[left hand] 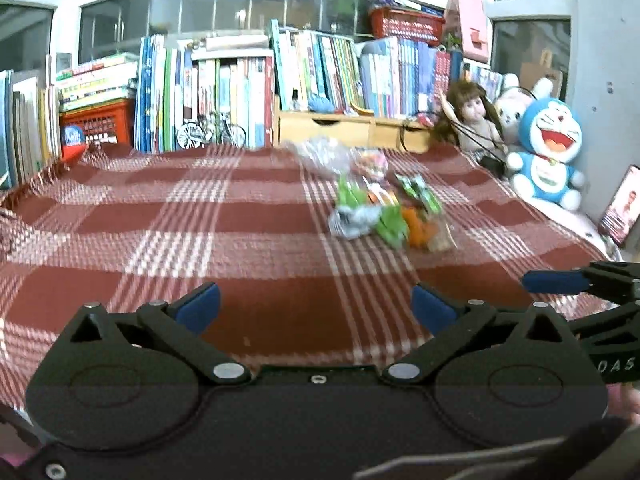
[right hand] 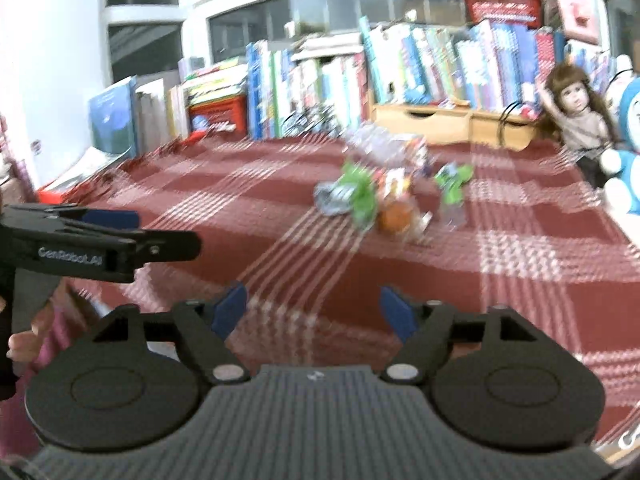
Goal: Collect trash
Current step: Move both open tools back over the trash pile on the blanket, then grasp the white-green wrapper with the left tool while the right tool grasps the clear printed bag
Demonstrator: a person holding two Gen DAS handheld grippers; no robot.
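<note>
Red and white checks cover the cloth [left hand: 160, 216], and on it, toward the back and a bit to the right, sits the trash [left hand: 376, 208]: a small heap of crinkly wrappers, green, orange, silver and clear. Both claws are well apart from it. The left claw [left hand: 316, 308] has its blue pads spread wide with nothing between them, and the right claw [right hand: 312, 310] is spread wide and bare too. The job looks like it is only starting, since no wrapper has been picked up yet. To do it well, I think one claw should go low and slow to the near edge of the heap, pinch one wrapper by a loose corner, and lift gently so the others do not scatter. The wrappers look thin and slippery, so a firm pinch may help. The pictures are blurry, so I cannot count the wrappers for sure; there seem to be at least five. There is one doll [left hand: 472, 120], one blue cat toy [left hand: 548, 152], one white bunny toy [left hand: 514, 106], two red baskets [left hand: 100, 124], and too many books [left hand: 240, 92] to count.
</note>
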